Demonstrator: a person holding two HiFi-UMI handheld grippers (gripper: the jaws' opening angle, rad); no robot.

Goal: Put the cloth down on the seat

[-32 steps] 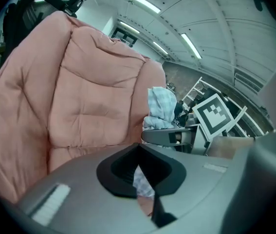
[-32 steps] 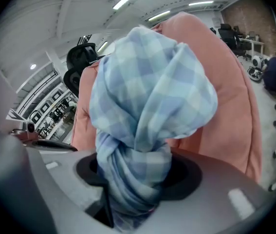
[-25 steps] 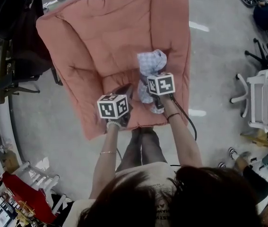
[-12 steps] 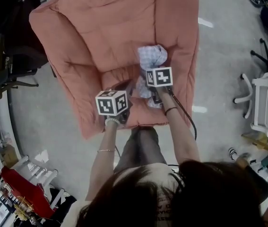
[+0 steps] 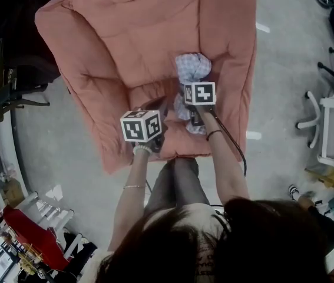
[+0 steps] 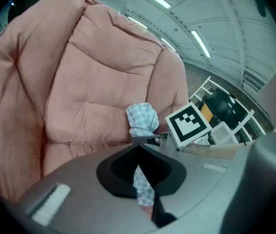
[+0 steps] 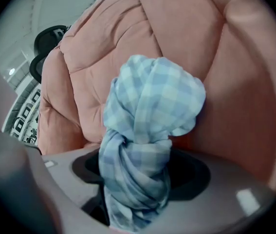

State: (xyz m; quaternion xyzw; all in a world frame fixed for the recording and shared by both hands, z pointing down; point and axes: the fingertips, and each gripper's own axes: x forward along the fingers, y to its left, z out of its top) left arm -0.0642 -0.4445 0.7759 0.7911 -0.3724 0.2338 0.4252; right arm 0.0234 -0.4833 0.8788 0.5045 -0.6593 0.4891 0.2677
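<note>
Head view: pink padded armchair (image 5: 125,34), seen from above, standing on a grey floor (image 5: 273,69).

Item: blue-checked cloth (image 5: 191,69), twisted into a rope with a bunched head. It was over the seat cushion (image 5: 149,96), toward the right armrest. Contact with the cushion could not be told.

Right gripper view: right claw (image 7: 138,177), jaws opening. The cloth's twisted neck stood between them, with dark gaps showing on either side.

Left gripper view: left claw (image 6: 138,149), closed on a thin tail of the same cloth.

Both claws were side by side over the front half of the seat cushion.
</note>
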